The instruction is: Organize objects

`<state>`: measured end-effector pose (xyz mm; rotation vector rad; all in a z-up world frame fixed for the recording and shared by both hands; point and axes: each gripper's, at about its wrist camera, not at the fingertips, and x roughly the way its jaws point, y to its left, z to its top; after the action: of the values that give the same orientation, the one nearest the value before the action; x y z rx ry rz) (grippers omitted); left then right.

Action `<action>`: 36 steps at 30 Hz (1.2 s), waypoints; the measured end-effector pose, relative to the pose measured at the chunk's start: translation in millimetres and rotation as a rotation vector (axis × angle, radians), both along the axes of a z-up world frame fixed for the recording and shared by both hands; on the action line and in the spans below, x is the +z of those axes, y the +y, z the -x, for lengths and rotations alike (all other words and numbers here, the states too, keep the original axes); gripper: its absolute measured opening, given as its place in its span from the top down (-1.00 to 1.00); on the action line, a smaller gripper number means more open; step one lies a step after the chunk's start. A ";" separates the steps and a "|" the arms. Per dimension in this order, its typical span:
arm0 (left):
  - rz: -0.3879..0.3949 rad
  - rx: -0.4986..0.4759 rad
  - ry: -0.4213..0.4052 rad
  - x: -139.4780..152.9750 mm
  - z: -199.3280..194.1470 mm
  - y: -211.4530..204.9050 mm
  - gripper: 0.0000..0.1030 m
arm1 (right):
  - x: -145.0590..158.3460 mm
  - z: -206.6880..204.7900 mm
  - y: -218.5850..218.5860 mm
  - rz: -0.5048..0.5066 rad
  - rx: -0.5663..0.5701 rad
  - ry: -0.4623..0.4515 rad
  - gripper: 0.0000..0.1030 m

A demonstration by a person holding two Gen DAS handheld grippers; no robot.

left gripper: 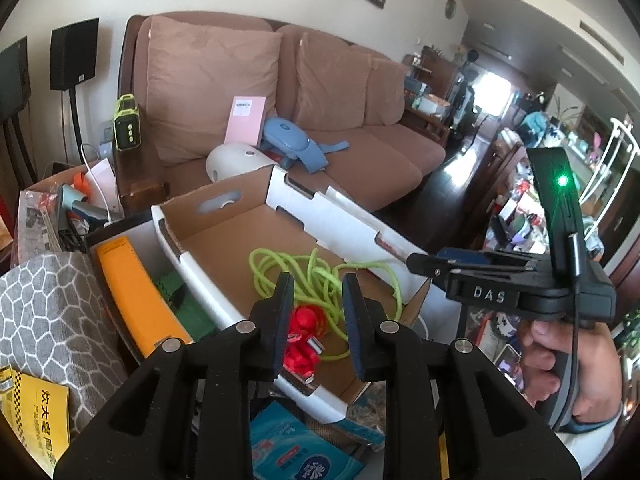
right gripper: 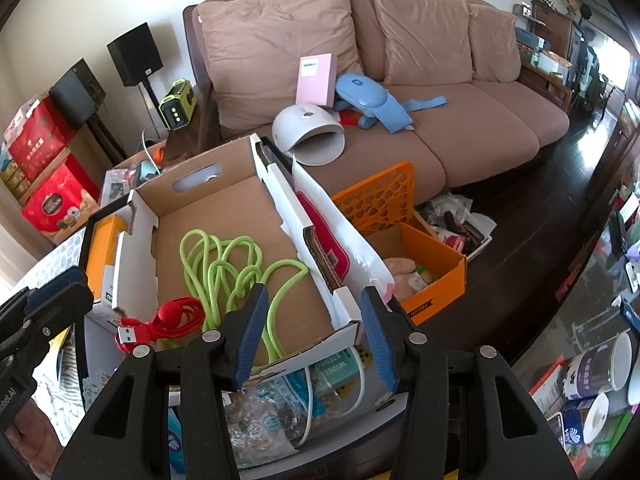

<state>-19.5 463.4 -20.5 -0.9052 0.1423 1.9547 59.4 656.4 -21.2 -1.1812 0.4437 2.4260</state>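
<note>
While your cardboard box (right gripper: 224,216) already holds the lime-green cord (right gripper: 224,264) and red USB cable (right gripper: 168,322), both the left gripper (left gripper: 316,316) and the right gripper (right gripper: 314,336) hover part-open and empty, leaving the surrounding clutter unsorted.

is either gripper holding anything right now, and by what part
Nothing is held. The left gripper is open above the red cable in the cardboard box; the right gripper is open and empty.

Open cardboard box (right gripper: 224,216), inside on its floor a tangled green cord (right gripper: 224,264) beside a coiled red cable (right gripper: 176,318).
</note>
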 end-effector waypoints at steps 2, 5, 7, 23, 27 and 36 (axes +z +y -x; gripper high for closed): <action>0.014 -0.003 0.005 -2.6 -1.2 -1.6 0.57 | 1.6 0.1 -0.4 -0.001 0.003 0.002 0.04; 0.022 -0.002 0.013 -4.3 -1.7 -5.6 0.52 | 2.1 0.9 -1.8 -0.003 0.006 0.004 0.04; 0.018 0.009 0.013 -4.2 0.2 -10.3 0.50 | 2.5 1.2 -3.2 -0.005 0.004 0.005 0.04; 0.031 0.036 -0.037 -16.7 8.9 -36.1 0.47 | 8.7 1.2 -9.1 -0.013 0.027 0.027 0.03; 0.029 0.044 -0.043 -18.4 10.6 -39.9 0.47 | 6.1 6.0 -14.8 -0.010 0.049 0.025 0.03; 0.031 0.059 -0.052 -22.7 13.0 -48.4 0.47 | -5.5 22.0 -31.4 0.073 0.123 0.035 0.49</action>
<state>-32.4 415.0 -43.3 -0.9900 0.1169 1.9862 37.4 624.9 -26.8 -1.2319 0.4875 2.5585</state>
